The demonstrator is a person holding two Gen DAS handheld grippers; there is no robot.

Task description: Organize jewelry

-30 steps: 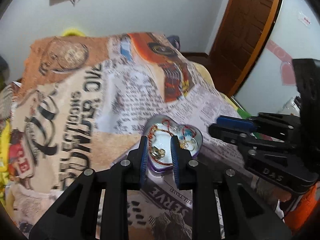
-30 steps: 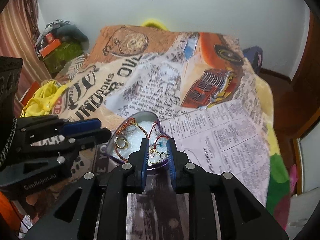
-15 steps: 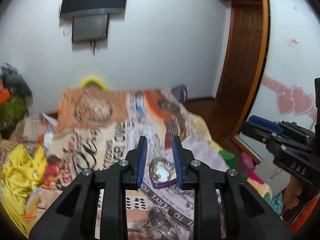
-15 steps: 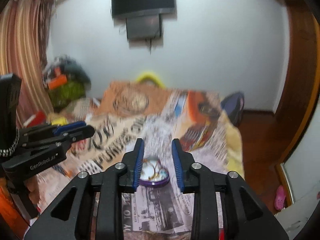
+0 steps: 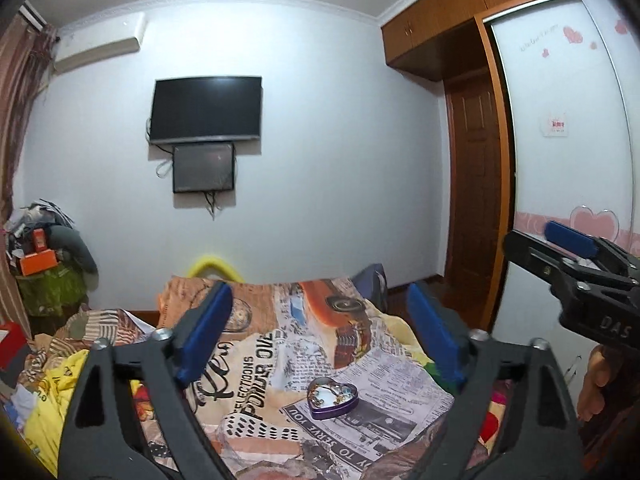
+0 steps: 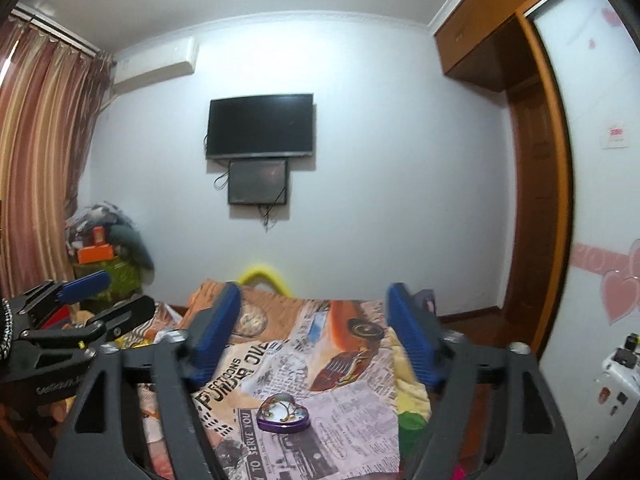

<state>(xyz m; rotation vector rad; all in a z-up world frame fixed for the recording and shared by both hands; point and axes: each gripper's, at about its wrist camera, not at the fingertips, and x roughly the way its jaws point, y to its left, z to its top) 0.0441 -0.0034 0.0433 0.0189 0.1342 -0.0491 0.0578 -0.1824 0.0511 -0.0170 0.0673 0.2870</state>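
Note:
A purple heart-shaped tin holding several pieces of jewelry sits open on the printed bedspread; it also shows in the right wrist view. My left gripper is open and empty, held high and well back from the tin. My right gripper is open and empty too, also raised well above the tin. The right gripper appears at the right edge of the left wrist view, and the left gripper shows at the left of the right wrist view.
The bedspread covers a bed. A TV hangs on the far wall. Clutter and clothes pile up at the left. A wooden door and a wardrobe stand at the right.
Both grippers have pulled up and back from the tin, which now looks small and far. Both sets of jaws have opened wide.

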